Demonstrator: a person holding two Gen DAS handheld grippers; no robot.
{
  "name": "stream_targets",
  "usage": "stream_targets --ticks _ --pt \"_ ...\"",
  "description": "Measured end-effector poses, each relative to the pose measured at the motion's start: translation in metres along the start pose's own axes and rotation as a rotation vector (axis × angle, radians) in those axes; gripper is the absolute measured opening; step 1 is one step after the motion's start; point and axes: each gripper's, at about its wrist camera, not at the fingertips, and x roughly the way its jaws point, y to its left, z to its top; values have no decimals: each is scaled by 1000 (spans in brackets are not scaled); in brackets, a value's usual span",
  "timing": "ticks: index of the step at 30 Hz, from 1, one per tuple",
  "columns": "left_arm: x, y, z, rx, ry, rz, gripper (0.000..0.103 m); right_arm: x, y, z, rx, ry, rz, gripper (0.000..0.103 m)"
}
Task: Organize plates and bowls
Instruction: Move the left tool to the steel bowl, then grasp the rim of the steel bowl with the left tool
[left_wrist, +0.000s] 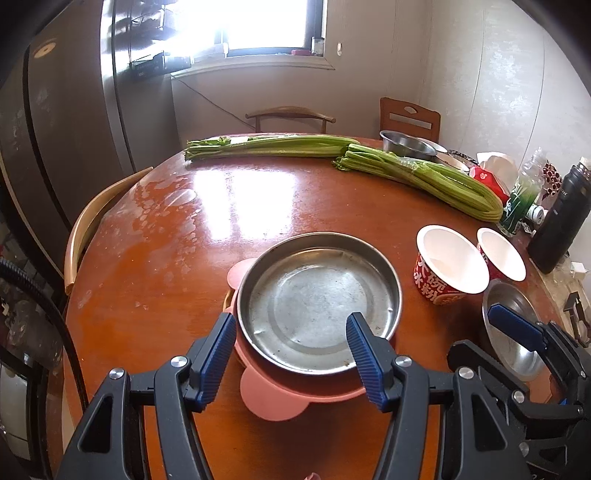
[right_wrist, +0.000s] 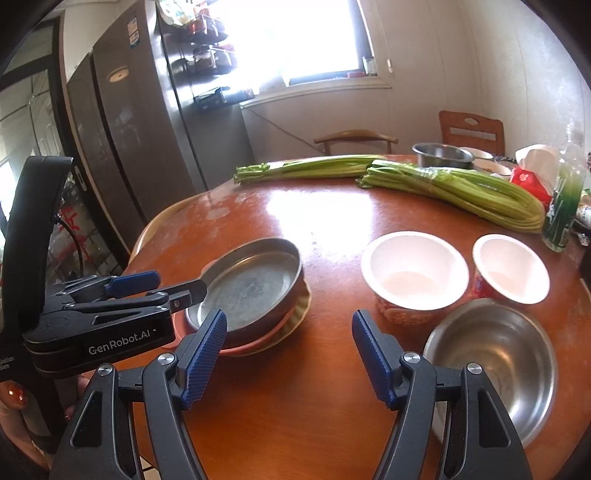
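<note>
Steel plate (left_wrist: 317, 306) atop pink dish (left_wrist: 273, 400) (stacked), both grippers' jaws parted and empty above the table (left_wrist: 258, 206).

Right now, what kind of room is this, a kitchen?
Probably a home kitchen or dining corner. A tall fridge stands by the window, a round wooden table with chairs holds celery, and metal dishes like the steel pan sit on it.
</note>
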Motion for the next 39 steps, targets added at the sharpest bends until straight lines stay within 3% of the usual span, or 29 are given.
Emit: stream_targets --ticks 25,39 --pt "-21 -84 1 107 -39 -59 61 -68 -73 -9 87 -117 -99 72" --pt "-6 -140 -6 185 7 -142 61 -83 -138 -35 155 -64 -198 72"
